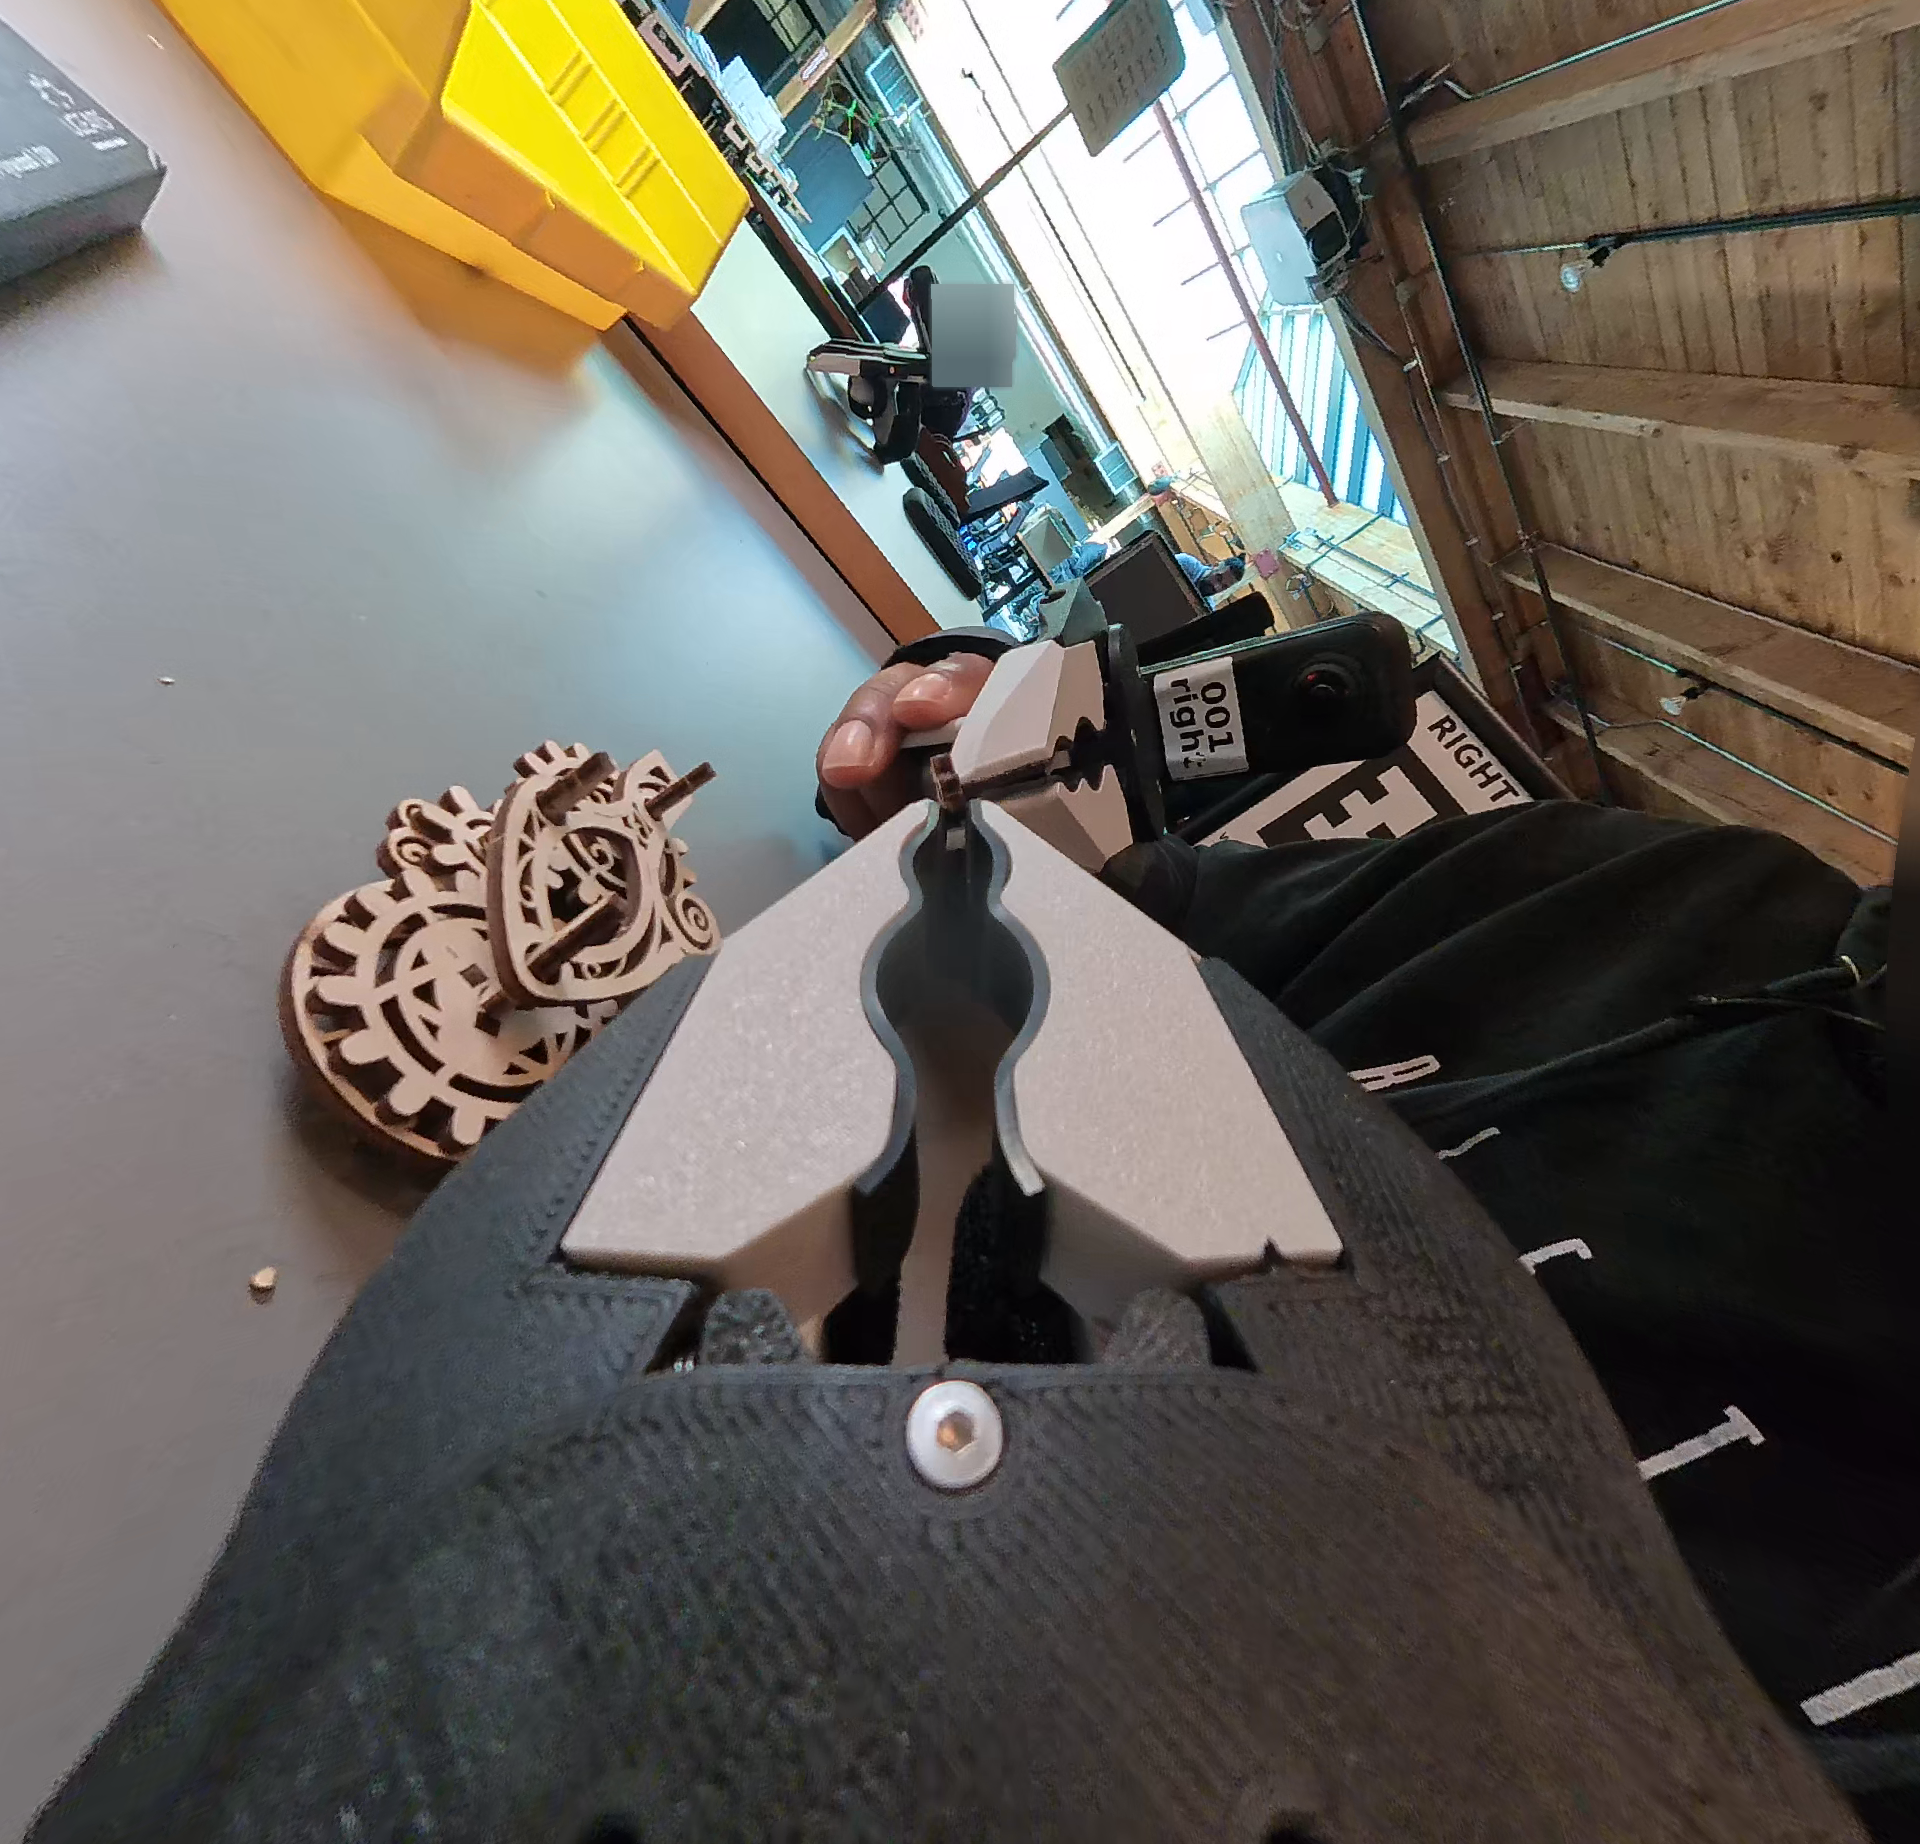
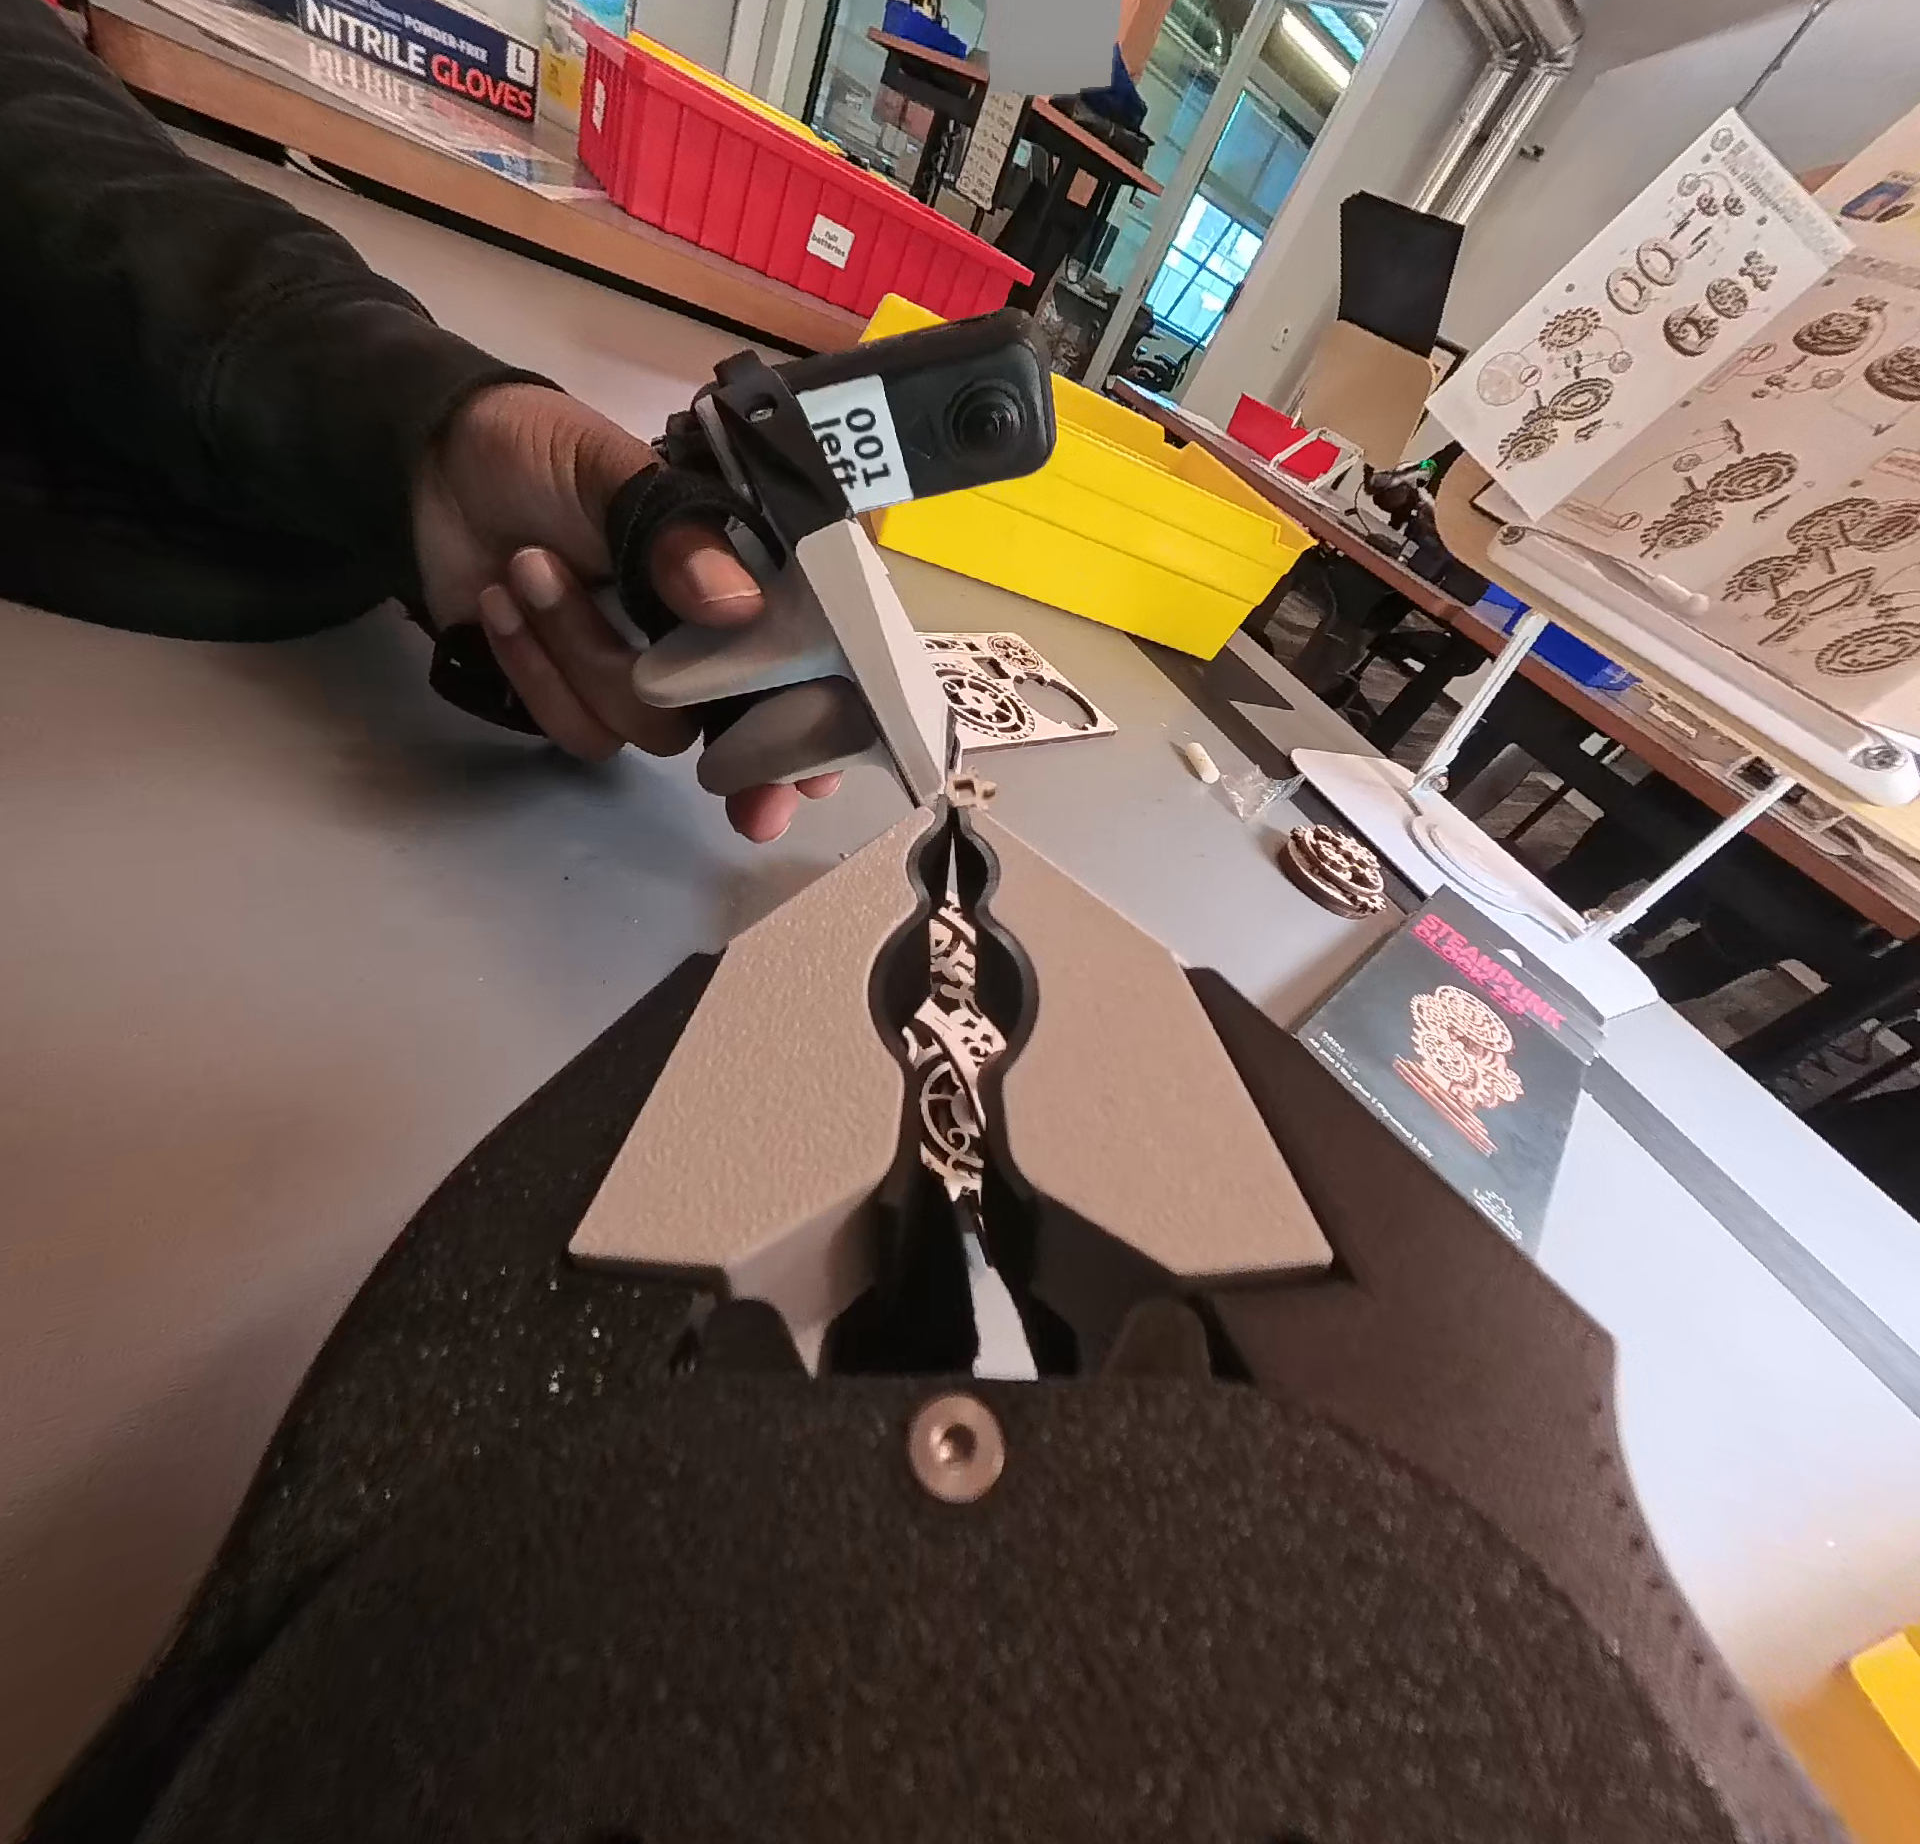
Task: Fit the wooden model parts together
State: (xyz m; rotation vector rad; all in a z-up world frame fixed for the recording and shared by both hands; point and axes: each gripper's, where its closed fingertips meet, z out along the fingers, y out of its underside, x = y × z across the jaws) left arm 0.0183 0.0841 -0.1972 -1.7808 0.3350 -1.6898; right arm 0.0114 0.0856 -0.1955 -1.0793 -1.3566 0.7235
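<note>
My left gripper (image 1: 951, 820) is shut on a small wooden piece (image 1: 956, 852), seen as a thin dark sliver at its tips. My right gripper (image 2: 948, 824) is shut on a flat fretwork wooden part (image 2: 951, 1046), held edge-on between its fingers. The two grippers meet tip to tip above the table. In the right wrist view the left gripper (image 2: 935, 781) holds the small notched piece (image 2: 972, 788) just over my right fingertips. In the left wrist view the right gripper (image 1: 966, 771) comes in from the right. A built wooden gear assembly (image 1: 488, 963) lies on the table at left.
Yellow bins (image 1: 561, 132) and a dark box (image 1: 62, 163) stand at the far side. The right wrist view shows a yellow bin (image 2: 1091, 537), a red bin (image 2: 769, 194), a punched wooden sheet (image 2: 1008, 693), a small gear piece (image 2: 1335, 869), the kit box (image 2: 1455, 1046) and an instruction sheet on a stand (image 2: 1714, 444).
</note>
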